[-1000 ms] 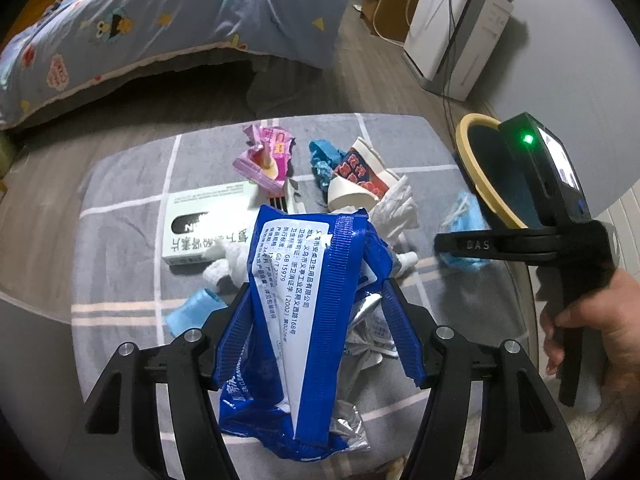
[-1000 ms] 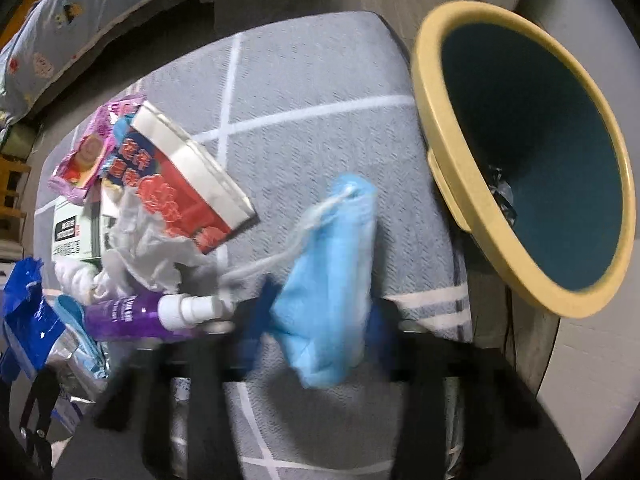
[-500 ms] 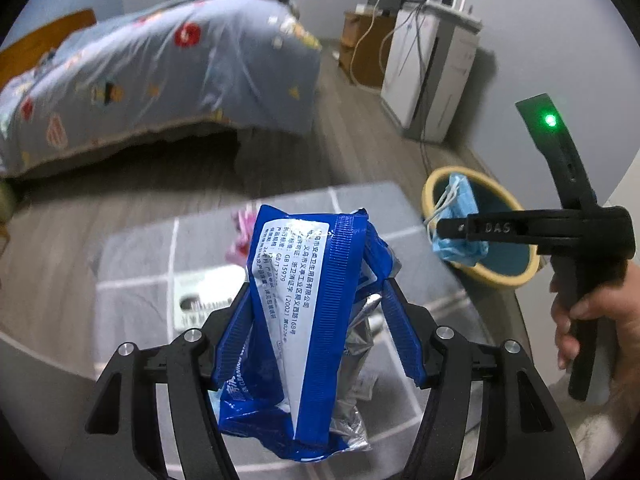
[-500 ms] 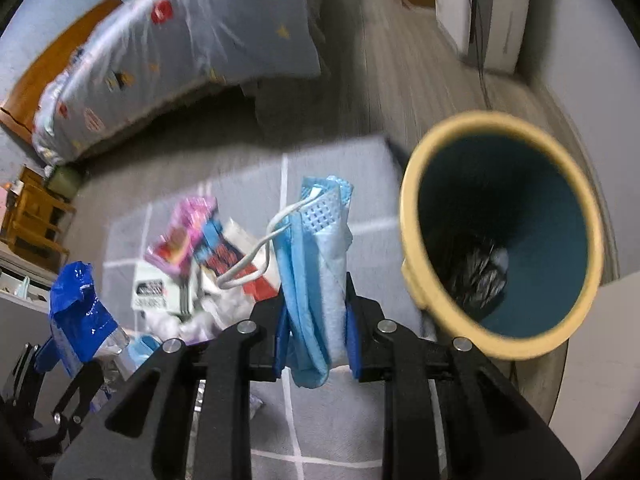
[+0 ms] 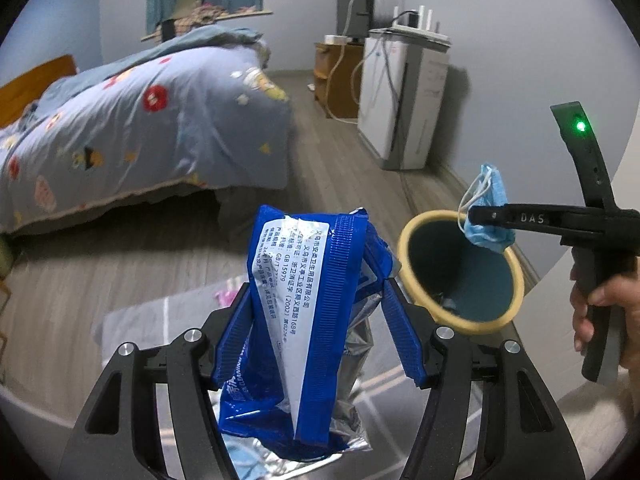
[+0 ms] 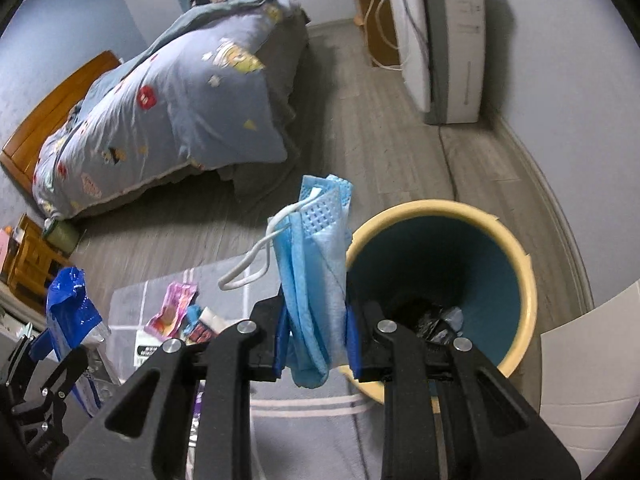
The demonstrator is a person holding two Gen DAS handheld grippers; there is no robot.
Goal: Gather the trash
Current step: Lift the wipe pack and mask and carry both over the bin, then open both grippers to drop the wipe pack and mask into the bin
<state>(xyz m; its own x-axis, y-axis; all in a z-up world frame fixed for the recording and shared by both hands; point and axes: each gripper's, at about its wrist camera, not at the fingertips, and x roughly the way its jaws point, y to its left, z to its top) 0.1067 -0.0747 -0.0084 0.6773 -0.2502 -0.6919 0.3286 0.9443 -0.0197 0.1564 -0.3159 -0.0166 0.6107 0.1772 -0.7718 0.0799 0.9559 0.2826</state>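
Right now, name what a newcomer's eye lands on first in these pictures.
First, the blue wrapper clamped upright in the left tongs, filling the left view's middle. Next, the blue face mask pinched in the right tongs, raised beside the yellow-rimmed bin. Behind both, the bed with its patterned quilt.

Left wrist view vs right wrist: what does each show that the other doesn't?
Left wrist only: the printed label on the blue wrapper, and the hand holding the right gripper.

Right wrist only: leftover litter such as the pink packet on the grey mat, and black trash inside the bin.

Both: bin, blue face mask, bed.
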